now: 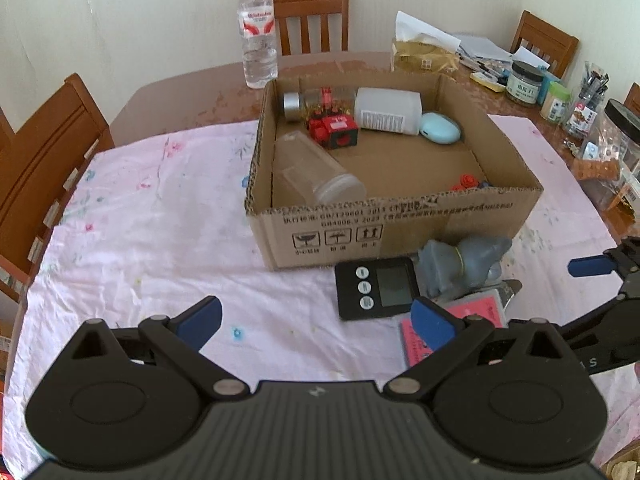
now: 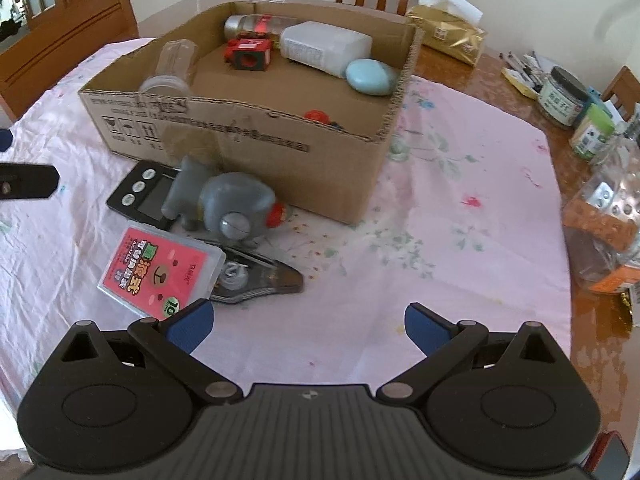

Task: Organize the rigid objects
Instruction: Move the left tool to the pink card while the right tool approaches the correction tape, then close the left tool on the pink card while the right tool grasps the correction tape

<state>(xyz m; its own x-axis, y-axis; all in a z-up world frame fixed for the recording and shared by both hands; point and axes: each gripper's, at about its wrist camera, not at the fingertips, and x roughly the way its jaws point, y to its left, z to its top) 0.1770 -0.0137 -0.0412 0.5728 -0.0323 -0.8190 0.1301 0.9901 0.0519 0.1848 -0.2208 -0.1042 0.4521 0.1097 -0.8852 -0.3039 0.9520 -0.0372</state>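
Hovering above the pink floral tablecloth point(image 1: 132, 216), the left gripper point(image 1: 316, 320) has its blue-tipped fingers spread wide with nothing between them, and the right gripper point(image 2: 306, 326) is likewise spread wide and empty over bare cloth nearer the right side of the table. A cardboard box point(image 2: 240, 136) sits in the middle of the cloth, open at the top. Inside it, at the far end, lie a silver-capped jar point(image 1: 316, 100) on its side, a white plastic bottle point(image 1: 388, 110) also on its side, a red toy block point(image 1: 334, 130) and a pale blue oval case point(image 1: 440, 128) at the right of that row. A clear plastic jar point(image 1: 316, 174) lies along the box's left wall, and a small red piece point(image 1: 468, 180) rests by the near right corner. Outside, just beside the box's near wall, four things cluster together: a black digital timer point(image 2: 142, 196), a grey elephant figure point(image 2: 228, 204) lying partly over the timer, a pink card case point(image 2: 160, 268) near the right gripper's left finger, and a dark flat tool point(image 2: 260, 280) tucked partly under the card case. A water bottle point(image 1: 258, 28) stands on the bare table beyond the box, and jars and packets crowd the table's right edge.
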